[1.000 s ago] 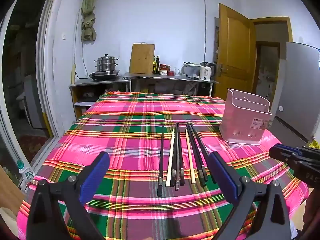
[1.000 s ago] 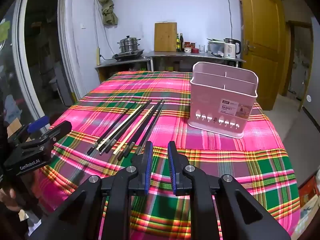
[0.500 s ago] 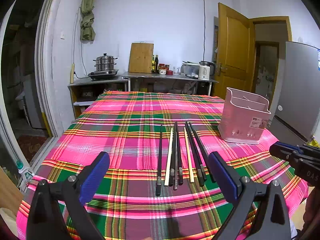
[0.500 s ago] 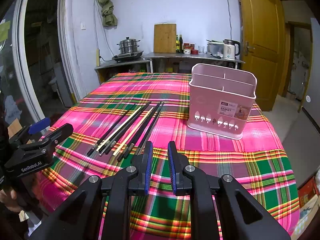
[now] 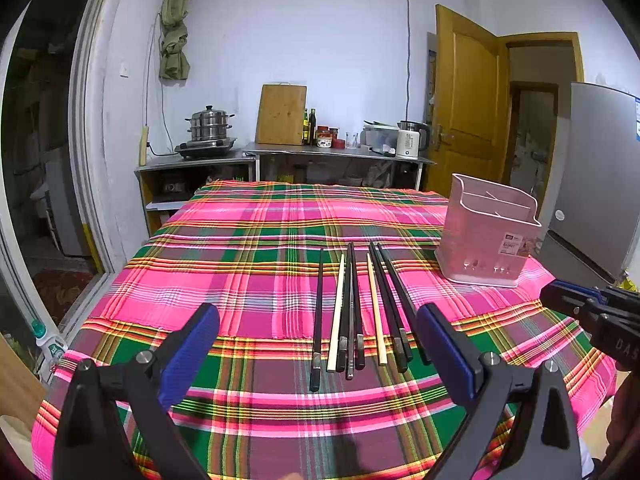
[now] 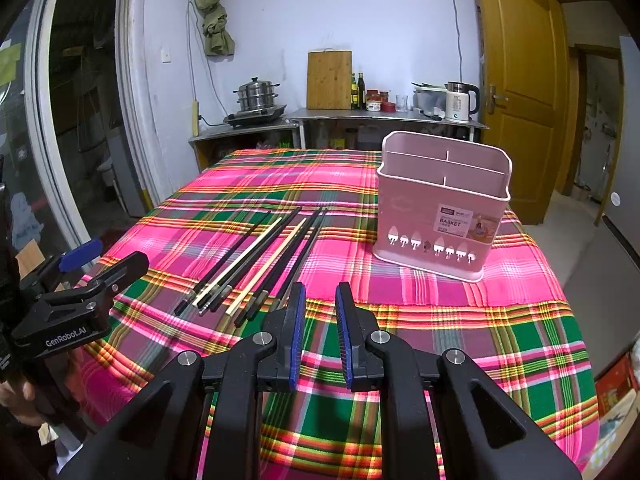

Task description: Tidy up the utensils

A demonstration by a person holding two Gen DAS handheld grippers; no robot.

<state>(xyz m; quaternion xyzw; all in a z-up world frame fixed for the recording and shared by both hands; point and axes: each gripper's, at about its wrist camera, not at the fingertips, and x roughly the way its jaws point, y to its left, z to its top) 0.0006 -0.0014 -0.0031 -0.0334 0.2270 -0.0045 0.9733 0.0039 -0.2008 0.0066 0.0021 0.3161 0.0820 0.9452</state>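
Note:
Several chopsticks [image 5: 354, 304], black and pale wood, lie side by side on the plaid tablecloth [image 5: 240, 264]; they also show in the right wrist view [image 6: 260, 260]. A pink utensil basket [image 5: 490, 236] with divided compartments stands upright at the right; in the right wrist view the basket [image 6: 440, 208] looks empty. My left gripper [image 5: 318, 334] is wide open, held above the near ends of the chopsticks. My right gripper [image 6: 320, 318] has its jaws nearly together with a narrow gap and nothing between them, near the table's front edge, right of the chopsticks.
The table's front and right edges are close by. Behind the table a counter [image 5: 340, 152] carries a steamer pot [image 5: 210, 126], cutting board [image 5: 282, 114], bottles and a kettle [image 5: 410, 144]. A wooden door [image 5: 466, 108] stands open at the right.
Both views have shifted only slightly; the left gripper has pulled back a little from the chopsticks. Jaw openings are unchanged and nothing on the table has moved.

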